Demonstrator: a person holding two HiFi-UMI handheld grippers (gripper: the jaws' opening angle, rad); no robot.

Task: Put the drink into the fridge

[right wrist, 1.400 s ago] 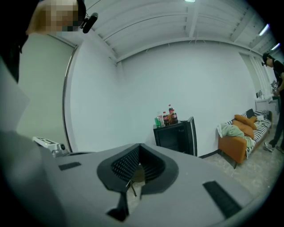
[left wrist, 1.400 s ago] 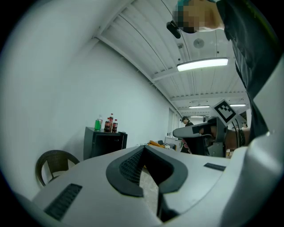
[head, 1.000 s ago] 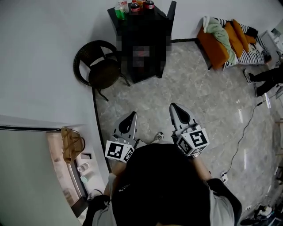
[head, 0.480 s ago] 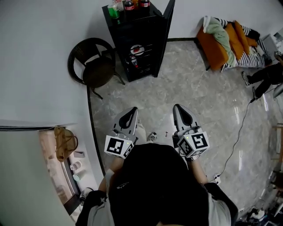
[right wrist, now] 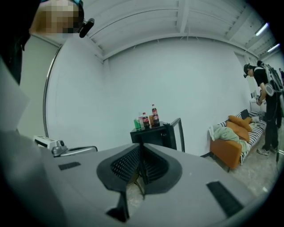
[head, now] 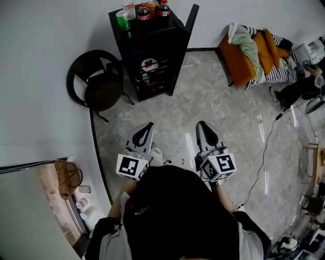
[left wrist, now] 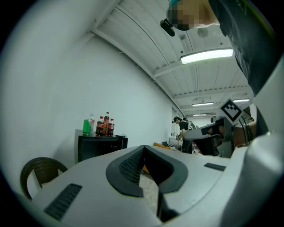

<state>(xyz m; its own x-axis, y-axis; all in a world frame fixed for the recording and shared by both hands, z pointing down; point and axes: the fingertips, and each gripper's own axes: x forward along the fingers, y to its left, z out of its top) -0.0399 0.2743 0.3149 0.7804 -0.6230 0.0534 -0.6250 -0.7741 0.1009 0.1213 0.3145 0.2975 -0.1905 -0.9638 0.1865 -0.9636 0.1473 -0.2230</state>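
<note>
Marbled floor [head: 223,117] lay bare between the person and the far wall, where the black fridge [head: 152,56] stood with its door [head: 192,20] swung out to the right. Against the head view of a second before, the fridge and the wicker chair [head: 94,81] beside it had shifted leftward and a little lower, and more of the fridge top showed. I took that as the person walking toward them with both grippers carried ahead. The drinks [head: 144,9] stood clustered on top of the fridge, a green bottle and several dark ones, none yet in hand. The left gripper [head: 148,125] had its jaws pressed together with nothing between them, and the right gripper [head: 201,123] was likewise closed and empty. So the task seemed to be at the approach only: a bottle had to be picked up before anything went inside. Room for moving was generous — open floor straight ahead, the chair just left of the fridge, the door edge jutting at its right, the orange sofa [head: 241,61] well apart to the right, and a cable [head: 264,152] trailing over the floor on that side
</note>
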